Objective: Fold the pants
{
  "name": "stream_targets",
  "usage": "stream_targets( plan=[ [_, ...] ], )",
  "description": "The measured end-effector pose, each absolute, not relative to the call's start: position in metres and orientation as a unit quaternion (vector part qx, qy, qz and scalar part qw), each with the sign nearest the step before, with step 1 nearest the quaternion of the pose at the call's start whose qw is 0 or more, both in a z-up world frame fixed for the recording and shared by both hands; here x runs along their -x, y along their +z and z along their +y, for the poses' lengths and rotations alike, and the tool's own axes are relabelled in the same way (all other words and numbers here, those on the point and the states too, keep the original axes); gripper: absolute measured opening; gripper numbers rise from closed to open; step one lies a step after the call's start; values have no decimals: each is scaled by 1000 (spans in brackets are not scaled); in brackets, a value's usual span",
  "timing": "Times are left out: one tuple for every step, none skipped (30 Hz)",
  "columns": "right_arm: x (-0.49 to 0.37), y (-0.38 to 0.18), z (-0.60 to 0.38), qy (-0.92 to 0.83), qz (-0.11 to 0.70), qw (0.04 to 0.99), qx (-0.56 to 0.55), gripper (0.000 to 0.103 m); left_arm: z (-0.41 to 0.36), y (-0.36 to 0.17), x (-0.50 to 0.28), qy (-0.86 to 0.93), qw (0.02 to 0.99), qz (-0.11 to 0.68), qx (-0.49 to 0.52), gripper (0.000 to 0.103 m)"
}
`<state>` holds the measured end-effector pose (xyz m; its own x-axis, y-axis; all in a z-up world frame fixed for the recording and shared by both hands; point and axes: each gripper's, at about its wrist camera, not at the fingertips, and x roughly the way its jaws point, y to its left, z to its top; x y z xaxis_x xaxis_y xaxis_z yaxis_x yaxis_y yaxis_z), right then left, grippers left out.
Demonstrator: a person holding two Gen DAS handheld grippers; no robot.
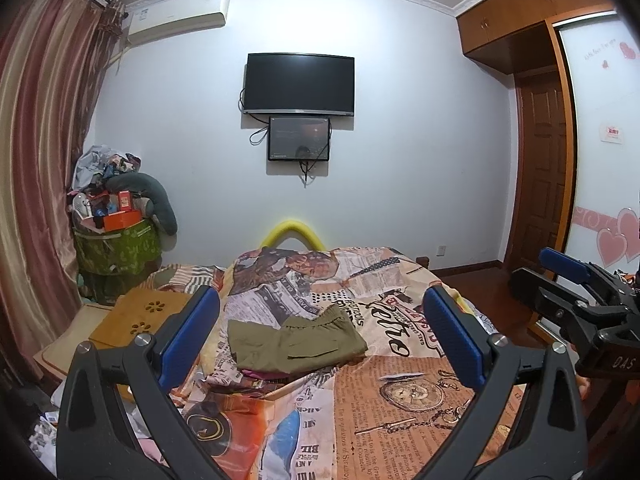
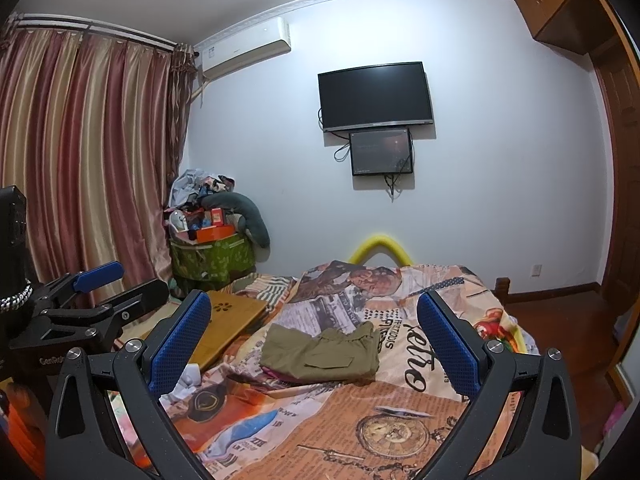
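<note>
1. Our landmark is the bed cover, a busy newspaper-print spread. The olive pants lie near its middle, already gathered into a compact, roughly rectangular bundle, resting on a bit of pink cloth that peeks out beneath their near edge.
2. We hold the left gripper above the cover's near end, its blue fingers spread wide and gripping nothing.
3. The right gripper hangs over the same near end beside it, fingers likewise wide apart and empty.
4. We judge the pants light, soft and limp: they will sag and slide over the cover rather than keep their shape.
5. We would pinch them at the thicker elastic waistband or a layered corner, catching every layer.
</note>
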<state>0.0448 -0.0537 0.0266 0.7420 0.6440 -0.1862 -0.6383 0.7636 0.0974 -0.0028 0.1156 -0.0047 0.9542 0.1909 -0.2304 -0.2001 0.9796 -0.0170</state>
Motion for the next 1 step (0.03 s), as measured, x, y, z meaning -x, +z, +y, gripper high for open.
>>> stream_targets(
  plan=[
    [-45, 26, -54, 343, 105, 933, -13, 102, 116, -5, 2, 100, 988, 115, 21, 103]
  ],
)
